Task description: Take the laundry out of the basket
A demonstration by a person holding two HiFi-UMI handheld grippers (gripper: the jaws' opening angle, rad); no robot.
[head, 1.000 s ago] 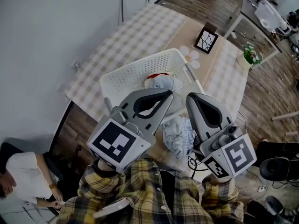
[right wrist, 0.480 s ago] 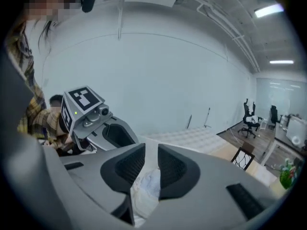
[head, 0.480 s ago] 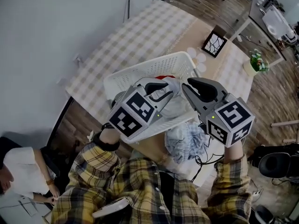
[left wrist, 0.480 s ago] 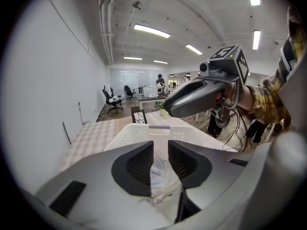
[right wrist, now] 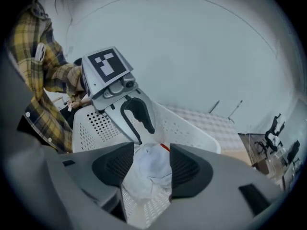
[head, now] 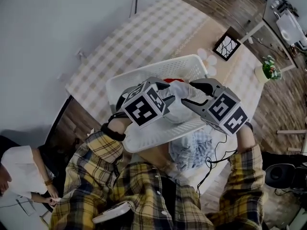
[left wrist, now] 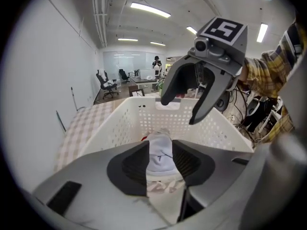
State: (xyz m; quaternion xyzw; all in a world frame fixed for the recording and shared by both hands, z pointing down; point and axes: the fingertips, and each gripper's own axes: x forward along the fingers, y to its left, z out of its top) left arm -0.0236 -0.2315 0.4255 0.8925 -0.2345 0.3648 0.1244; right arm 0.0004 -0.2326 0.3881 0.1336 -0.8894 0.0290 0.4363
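Holding pale laundry (head: 178,102): white basket (head: 158,66). L gripper (left wrist: 159,150), R gripper (right wrist: 151,152) jaws just opened partway, laundry btwn them.

I read no words, numbers or brands; left marker cube (head: 142,108) and right marker cube (head: 225,113) show only patterned squares.

Down they came! The left gripper (left wrist: 160,153) and the right gripper (right wrist: 146,164), up over the near rim a second ago, dipped and sank into the basket (head: 144,142). Their jaws, shut before, had just been opening, and the pale garment (head: 178,109) came to show between each pair.
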